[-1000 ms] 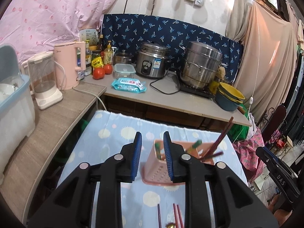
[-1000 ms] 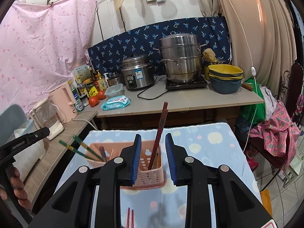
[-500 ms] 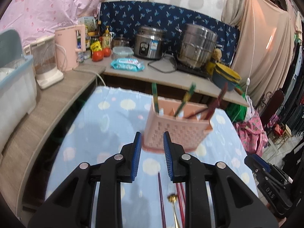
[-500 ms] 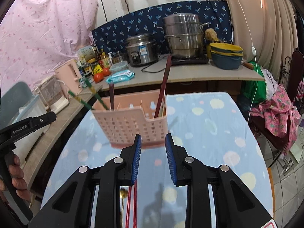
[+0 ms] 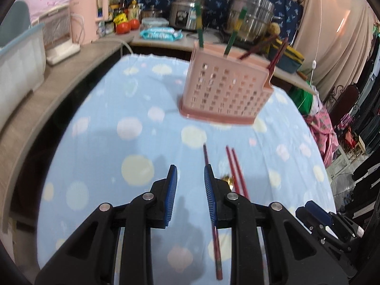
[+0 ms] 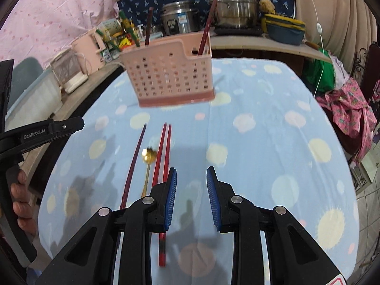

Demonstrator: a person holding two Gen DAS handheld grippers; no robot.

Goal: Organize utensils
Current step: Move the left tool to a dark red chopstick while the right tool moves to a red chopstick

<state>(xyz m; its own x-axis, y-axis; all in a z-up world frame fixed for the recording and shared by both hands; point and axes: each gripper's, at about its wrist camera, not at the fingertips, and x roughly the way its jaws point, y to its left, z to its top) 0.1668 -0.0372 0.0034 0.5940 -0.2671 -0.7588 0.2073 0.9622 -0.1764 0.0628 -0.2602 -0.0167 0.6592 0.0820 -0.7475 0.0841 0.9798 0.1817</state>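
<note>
A pink perforated utensil basket (image 5: 225, 92) (image 6: 171, 80) stands on the blue dotted tablecloth (image 5: 133, 128), with green and dark red chopsticks sticking out of it. In front of it lie a dark maroon chopstick (image 5: 207, 159) (image 6: 135, 161), a red pair of chopsticks (image 5: 235, 168) (image 6: 164, 152) and a gold spoon (image 5: 227, 180) (image 6: 148, 156). My left gripper (image 5: 188, 173) hovers just left of the maroon chopstick, jaws a little apart and empty. My right gripper (image 6: 191, 175) hangs just right of the red pair, also narrowly open and empty.
Behind the table runs a counter with a rice cooker (image 5: 187, 11), a steel steamer pot (image 6: 234, 4), a pink kettle (image 5: 86, 21), stacked bowls (image 6: 283, 27) and a plastic bin (image 5: 16, 66). Clothes (image 6: 349, 109) hang off the right. A hand (image 6: 21, 190) holds the left gripper.
Both grippers have sunk and tipped down toward the tablecloth. The basket has slid up in both views, and the loose chopsticks and spoon now lie close under the fingers.
</note>
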